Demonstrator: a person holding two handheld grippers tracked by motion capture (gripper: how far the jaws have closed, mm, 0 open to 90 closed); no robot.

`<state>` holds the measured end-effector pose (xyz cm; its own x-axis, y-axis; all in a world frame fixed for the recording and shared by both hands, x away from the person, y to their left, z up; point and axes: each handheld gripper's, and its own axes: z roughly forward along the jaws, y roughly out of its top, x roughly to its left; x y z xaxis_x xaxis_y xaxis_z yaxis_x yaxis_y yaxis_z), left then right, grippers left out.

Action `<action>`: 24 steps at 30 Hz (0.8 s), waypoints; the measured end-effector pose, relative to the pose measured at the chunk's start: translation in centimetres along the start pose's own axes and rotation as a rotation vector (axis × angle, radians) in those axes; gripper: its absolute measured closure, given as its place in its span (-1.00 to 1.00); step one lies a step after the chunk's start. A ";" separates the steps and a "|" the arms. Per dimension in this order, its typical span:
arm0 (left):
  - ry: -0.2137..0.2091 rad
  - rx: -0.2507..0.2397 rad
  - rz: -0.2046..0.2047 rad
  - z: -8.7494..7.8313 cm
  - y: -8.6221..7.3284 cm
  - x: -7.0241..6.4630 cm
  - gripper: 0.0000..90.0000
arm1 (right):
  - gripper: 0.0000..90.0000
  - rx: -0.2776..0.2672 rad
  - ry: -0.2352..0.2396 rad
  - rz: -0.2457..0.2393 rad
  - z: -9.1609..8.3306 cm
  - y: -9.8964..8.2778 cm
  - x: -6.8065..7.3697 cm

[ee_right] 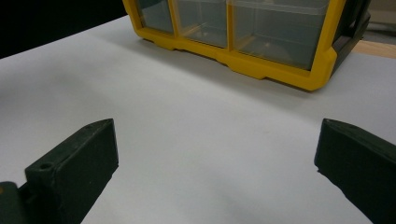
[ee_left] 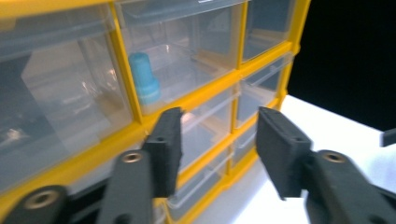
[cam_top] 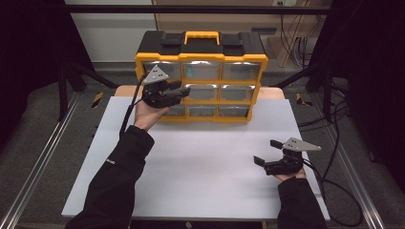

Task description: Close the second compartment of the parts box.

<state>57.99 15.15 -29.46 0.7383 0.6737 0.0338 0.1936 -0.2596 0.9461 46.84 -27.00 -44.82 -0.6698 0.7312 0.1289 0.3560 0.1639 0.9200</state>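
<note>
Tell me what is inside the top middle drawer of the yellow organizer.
Through its clear front, the top middle drawer holds a blue cap-shaped piece standing at its left side. Glare blurs the rest of its inside.

We see a yellow and black plastic drawer cabinet (cam_top: 200,76) at the far side, its frame smooth and faintly glossy, its clear plastic drawers (ee_left: 187,51) shiny with reflections. A small blue plastic cap (ee_left: 144,78) inside one looks matt and ribbed. The white table sheet (cam_top: 205,162) is smooth and matt. Both grippers' black jaws look matt, slightly grainy.
</note>
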 end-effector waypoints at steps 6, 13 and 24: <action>-0.033 -0.016 -0.009 -1.4 -1.3 -0.2 -0.36 | -0.99 -0.001 0.000 0.000 0.0 0.0 0.0; -0.040 -0.013 -0.024 -2.9 -2.9 -0.6 -0.82 | -0.99 -0.001 0.000 -0.002 0.0 0.0 0.0; -0.066 -0.035 -0.044 -5.3 -5.8 -0.8 -0.99 | -0.99 0.005 -0.003 -0.003 0.1 0.0 0.0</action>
<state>52.91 19.78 -33.26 0.7707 0.6366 -0.0283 0.2050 -0.2057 0.9569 46.88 -26.95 -44.88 -0.6693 0.7324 0.1249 0.3570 0.1696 0.9186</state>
